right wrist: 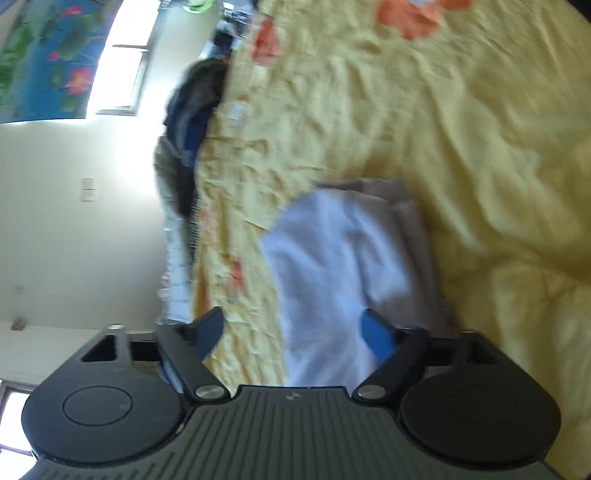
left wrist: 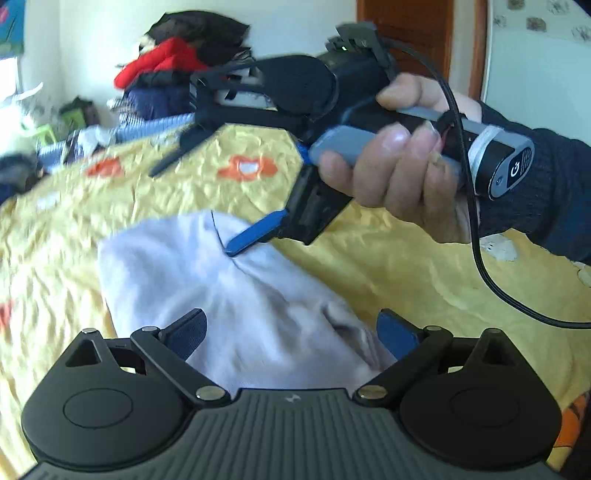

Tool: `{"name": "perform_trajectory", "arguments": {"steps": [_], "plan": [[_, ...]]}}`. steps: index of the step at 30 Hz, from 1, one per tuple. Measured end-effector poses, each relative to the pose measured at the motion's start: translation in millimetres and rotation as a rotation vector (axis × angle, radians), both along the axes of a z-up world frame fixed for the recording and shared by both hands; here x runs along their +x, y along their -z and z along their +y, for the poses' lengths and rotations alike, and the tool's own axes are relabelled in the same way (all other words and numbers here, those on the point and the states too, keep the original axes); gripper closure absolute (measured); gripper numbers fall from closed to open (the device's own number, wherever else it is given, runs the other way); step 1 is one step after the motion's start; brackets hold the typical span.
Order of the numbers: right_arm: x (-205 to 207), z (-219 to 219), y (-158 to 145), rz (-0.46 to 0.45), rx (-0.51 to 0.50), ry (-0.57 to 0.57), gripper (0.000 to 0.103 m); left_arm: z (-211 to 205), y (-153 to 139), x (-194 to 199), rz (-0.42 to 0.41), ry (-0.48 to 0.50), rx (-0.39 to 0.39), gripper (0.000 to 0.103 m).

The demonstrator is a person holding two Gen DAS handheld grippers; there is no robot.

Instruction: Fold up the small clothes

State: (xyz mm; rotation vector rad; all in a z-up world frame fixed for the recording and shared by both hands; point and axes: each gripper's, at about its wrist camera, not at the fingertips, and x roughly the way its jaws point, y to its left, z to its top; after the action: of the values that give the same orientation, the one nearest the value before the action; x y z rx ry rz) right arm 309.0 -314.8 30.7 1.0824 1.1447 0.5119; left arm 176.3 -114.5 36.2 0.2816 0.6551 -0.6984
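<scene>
A small white garment [left wrist: 240, 295] lies folded on a yellow bedspread [left wrist: 147, 192]. In the right wrist view the garment [right wrist: 332, 258] shows a greyish layer along its far side. My left gripper [left wrist: 292, 332] hovers open over the garment's near end, its blue pads wide apart on either side of the cloth. My right gripper [left wrist: 190, 212], held in a person's hand [left wrist: 399, 173], stands open above the garment's far end with nothing gripped. In its own view the right gripper [right wrist: 292, 334] is rolled onto its side and the cloth lies under its pads.
A pile of red, black and dark blue clothes [left wrist: 177, 66] sits at the back of the bed. A black cable [left wrist: 480, 258] hangs from the right gripper. A wooden door [left wrist: 406, 29] is behind. The bed's edge, a wall and a window [right wrist: 122, 66] lie left.
</scene>
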Motion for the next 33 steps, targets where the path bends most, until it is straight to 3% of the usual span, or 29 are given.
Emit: {"name": "perform_trajectory", "arguments": {"steps": [2,4,5,7,9,11,12,15,20,24,25,26,29,33], "plan": [[10.5,3.2,-6.0,-0.025,0.041,-0.005,0.019,-4.4,6.5,17.7,0.010,-0.016,0.040,0.004],[28.8,6.4,-4.7,-0.028,0.045,-0.003,0.019,-5.3,19.0,39.4,0.085,-0.062,0.069,0.004],[38.4,6.7,-0.5,-0.021,0.027,0.003,0.019,-3.0,24.9,45.6,0.121,-0.074,0.057,0.002],[55.5,1.2,16.6,0.027,-0.023,0.035,0.020,2.3,29.1,44.6,0.111,-0.075,0.023,0.002],[63.7,-10.6,40.6,0.078,0.029,0.080,0.036,3.3,31.4,41.9,0.096,-0.083,0.020,0.002],[64.2,-19.6,49.0,0.118,0.078,0.108,0.040,5.1,34.0,39.2,0.081,-0.086,0.011,0.002],[61.9,-19.8,43.8,0.108,0.059,0.116,0.040,4.7,32.9,38.0,0.077,-0.090,0.014,0.002],[52.8,1.7,11.5,-0.005,-0.006,0.057,0.022,3.0,21.3,25.3,0.065,-0.121,0.030,0.003],[63.5,68.3,-17.4,-0.090,0.059,-0.170,0.020,-1.2,15.3,16.7,0.110,-0.162,0.032,0.003],[89.8,108.4,2.7,-0.018,-0.109,-0.242,0.019,-4.2,22.0,15.5,0.118,-0.203,0.050,0.003],[94.3,111.5,11.8,0.002,-0.166,-0.250,0.026,-5.6,22.3,15.6,0.116,-0.209,0.057,0.003],[97.4,111.7,18.4,-0.001,-0.156,-0.254,0.031,-6.5,23.0,16.4,0.119,-0.213,0.058,0.003],[98.9,102.3,23.9,0.048,-0.117,-0.211,0.033,-8.4,23.6,16.9,0.120,-0.213,0.057,0.002],[79.7,93.4,8.0,0.008,-0.153,-0.198,0.026,-8.1,24.0,14.5,0.113,-0.214,0.056,0.002]]}}
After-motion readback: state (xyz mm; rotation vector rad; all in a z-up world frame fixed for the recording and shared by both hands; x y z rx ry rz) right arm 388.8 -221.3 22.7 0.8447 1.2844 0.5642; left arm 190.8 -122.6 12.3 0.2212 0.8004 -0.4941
